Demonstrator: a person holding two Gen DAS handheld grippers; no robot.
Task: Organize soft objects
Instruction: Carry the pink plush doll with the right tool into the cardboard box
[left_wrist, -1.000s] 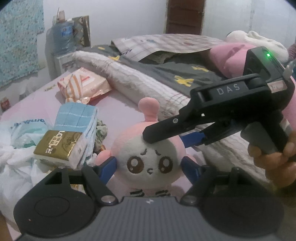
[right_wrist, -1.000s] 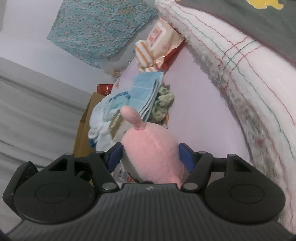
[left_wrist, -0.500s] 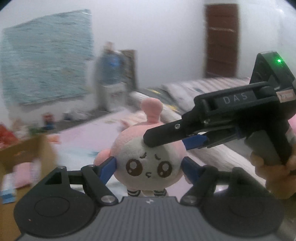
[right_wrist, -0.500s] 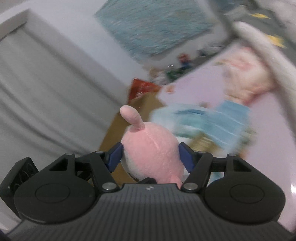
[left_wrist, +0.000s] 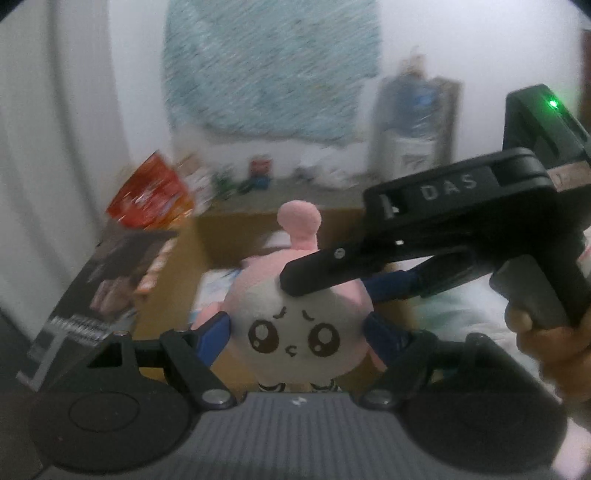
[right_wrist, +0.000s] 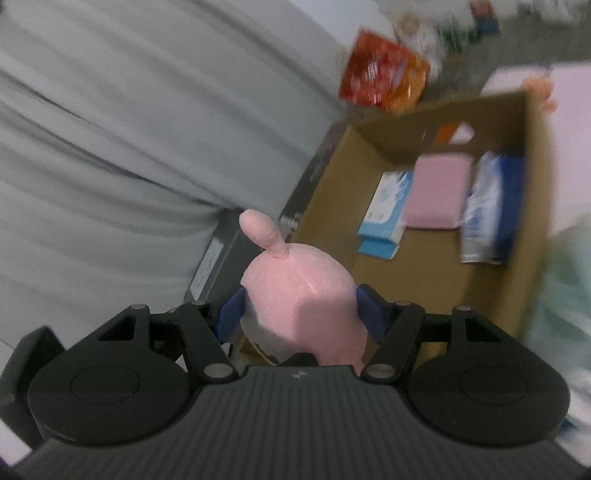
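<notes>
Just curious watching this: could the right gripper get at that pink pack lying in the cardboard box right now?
Probably not: the right gripper is shut on the pink plush toy, leaving no free jaws for the pink pack, though the cardboard box is open-topped.

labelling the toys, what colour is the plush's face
White, with dark brown eyes, on the pink plush; clearest in the left wrist view.

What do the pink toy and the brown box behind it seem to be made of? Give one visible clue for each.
Pink toy: seemingly plush fabric, matte and fuzzy, with a stitched-looking face and a seam down its back. Brown box: likely cardboard, plain matte brown walls with a cut-out handle hole; blur hides finer texture.
</notes>
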